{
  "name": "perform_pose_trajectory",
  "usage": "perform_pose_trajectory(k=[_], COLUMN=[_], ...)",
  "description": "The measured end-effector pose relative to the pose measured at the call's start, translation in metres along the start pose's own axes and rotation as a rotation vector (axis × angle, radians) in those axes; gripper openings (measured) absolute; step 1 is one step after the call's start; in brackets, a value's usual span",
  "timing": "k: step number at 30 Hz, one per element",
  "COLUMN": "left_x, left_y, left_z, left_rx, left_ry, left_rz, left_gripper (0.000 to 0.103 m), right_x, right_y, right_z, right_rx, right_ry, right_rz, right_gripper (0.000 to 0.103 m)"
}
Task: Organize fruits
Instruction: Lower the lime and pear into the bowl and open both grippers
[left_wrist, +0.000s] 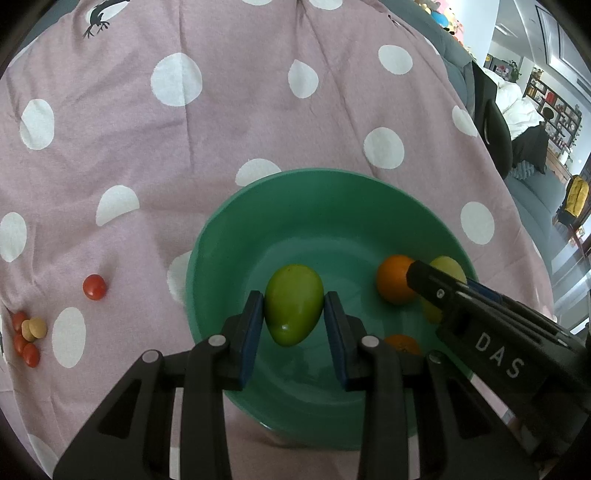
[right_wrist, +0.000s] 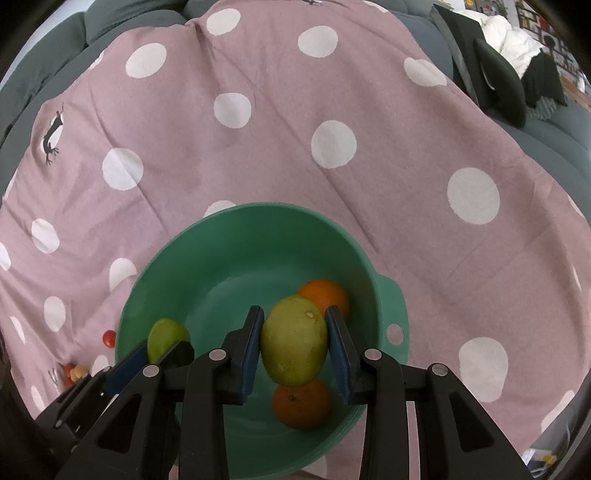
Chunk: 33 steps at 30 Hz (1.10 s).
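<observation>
A green bowl (left_wrist: 221, 236) sits on a pink polka-dot cloth; it also shows in the right wrist view (right_wrist: 236, 221). My left gripper (left_wrist: 293, 314) is shut on a green mango (left_wrist: 291, 306) and holds it over the bowl. My right gripper (right_wrist: 294, 341) is shut on a yellow-green mango (right_wrist: 293, 343) above the bowl. Two oranges (right_wrist: 325, 295) (right_wrist: 301, 404) lie in the bowl. In the left wrist view the right gripper's body (left_wrist: 498, 332) reaches in from the right, partly hiding the oranges (left_wrist: 393, 278).
The pink cloth (left_wrist: 221, 129) covers a grey sofa (right_wrist: 554, 147). A red cherry tomato (left_wrist: 95, 287) and a small cluster of red and yellow small fruits (left_wrist: 29, 338) lie on the cloth left of the bowl. A dark cushion (right_wrist: 498, 81) lies at the right.
</observation>
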<state>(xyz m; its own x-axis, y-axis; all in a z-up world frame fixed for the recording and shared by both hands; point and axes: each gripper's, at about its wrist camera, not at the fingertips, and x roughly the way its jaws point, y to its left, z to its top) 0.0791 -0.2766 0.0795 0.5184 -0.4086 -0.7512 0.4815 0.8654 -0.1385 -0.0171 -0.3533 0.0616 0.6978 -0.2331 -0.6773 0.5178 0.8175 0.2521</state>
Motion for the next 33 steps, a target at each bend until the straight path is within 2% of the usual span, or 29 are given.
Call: perform_pose_trajectory(k=[18, 20, 22, 26, 31, 33], left_x=[-0.003, -0.009, -0.017, -0.041, -0.081, -0.099], left_y=[0.002, 0.004, 0.007, 0.022, 0.056, 0.076], left_z=[0.001, 0.001, 0.001, 0.0, -0.007, -0.014], left_rx=[-0.017, -0.016, -0.016, -0.056, -0.132, -0.159], left_ry=[0.008, -0.01, -0.023, -0.061, -0.114, -0.133], left_rz=[-0.015, 0.001, 0.008, -0.012, 0.011, 0.049], left_gripper=[0.035, 0.043, 0.047, 0.058, 0.063, 0.067], right_x=[0.003, 0.002, 0.001, -0.007, -0.014, -0.017], right_y=[0.002, 0.0, 0.0, 0.006, 0.019, 0.027], right_z=[-0.001, 0.0, 0.0, 0.0, 0.0, 0.0], right_rx=[0.0, 0.016, 0.02, -0.008, -0.038, -0.06], right_ry=[0.017, 0.021, 0.016, -0.019, -0.04, -0.049], right_rz=[-0.017, 0.001, 0.018, 0.0, 0.027, 0.028], right_gripper=[0.037, 0.037, 0.037, 0.038, 0.039, 0.039])
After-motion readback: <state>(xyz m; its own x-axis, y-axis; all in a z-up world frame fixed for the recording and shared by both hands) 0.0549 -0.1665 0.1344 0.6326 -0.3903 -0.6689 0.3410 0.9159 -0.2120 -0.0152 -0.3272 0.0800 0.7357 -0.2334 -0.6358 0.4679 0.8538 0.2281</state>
